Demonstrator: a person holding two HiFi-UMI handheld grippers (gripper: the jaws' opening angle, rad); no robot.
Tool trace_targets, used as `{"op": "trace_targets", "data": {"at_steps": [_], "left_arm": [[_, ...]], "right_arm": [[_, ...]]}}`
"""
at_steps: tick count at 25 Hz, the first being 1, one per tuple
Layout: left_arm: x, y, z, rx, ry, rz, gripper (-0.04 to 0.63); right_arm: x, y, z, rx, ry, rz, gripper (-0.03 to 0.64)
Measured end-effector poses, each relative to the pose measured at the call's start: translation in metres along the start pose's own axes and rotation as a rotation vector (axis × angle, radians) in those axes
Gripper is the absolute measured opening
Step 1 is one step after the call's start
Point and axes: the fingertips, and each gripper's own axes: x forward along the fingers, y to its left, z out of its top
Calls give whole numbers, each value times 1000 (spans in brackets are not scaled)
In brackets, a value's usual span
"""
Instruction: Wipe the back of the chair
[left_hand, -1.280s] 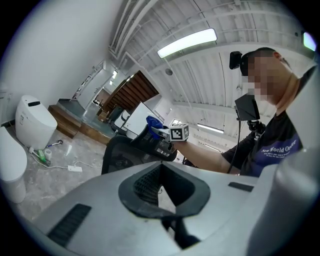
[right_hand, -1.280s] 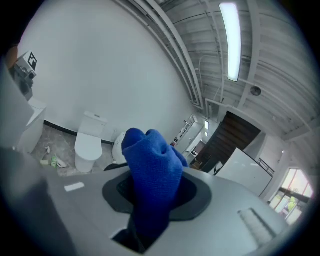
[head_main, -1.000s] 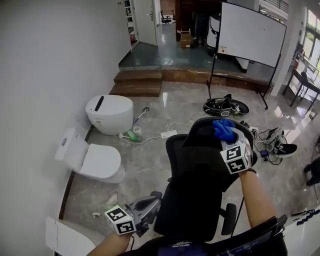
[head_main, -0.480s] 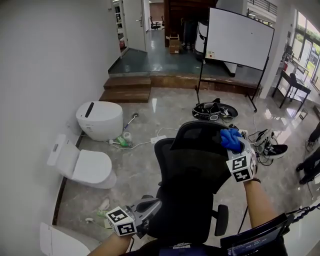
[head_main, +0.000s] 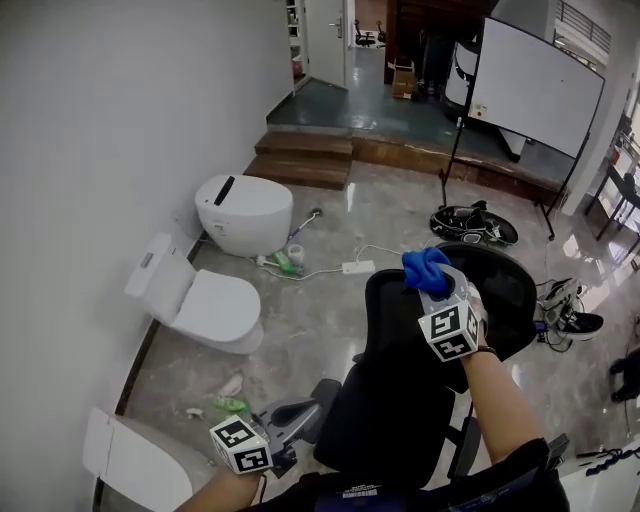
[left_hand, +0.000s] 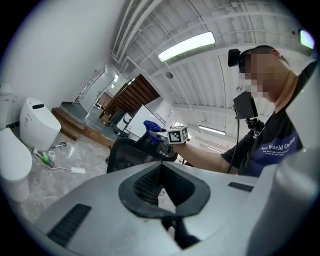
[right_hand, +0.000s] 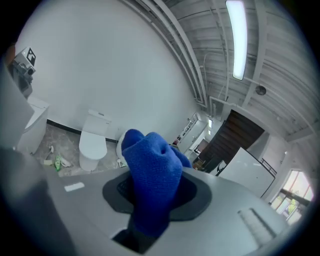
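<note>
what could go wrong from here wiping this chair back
The blue cloth is bunched into a small wad in the right gripper, so the hard jaws may rub the chair back instead of the fabric. The left gripper hangs low by the armrest, and I cannot tell that it steadies anything, so a push could swing the chair away. A white power strip lies on the floor just beyond it, a possible snag.
</note>
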Motion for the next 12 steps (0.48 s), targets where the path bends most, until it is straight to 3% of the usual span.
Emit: {"op": "trace_targets", "data": {"at_steps": [5, 12], "left_arm": [[2, -5, 3, -4, 4, -3, 3], [66, -45, -7, 10, 44, -130, 3]], "right_arm": [[-10, -18, -24, -24, 61, -27, 120], [-73, -80, -130, -49, 297, -128, 120]]}}
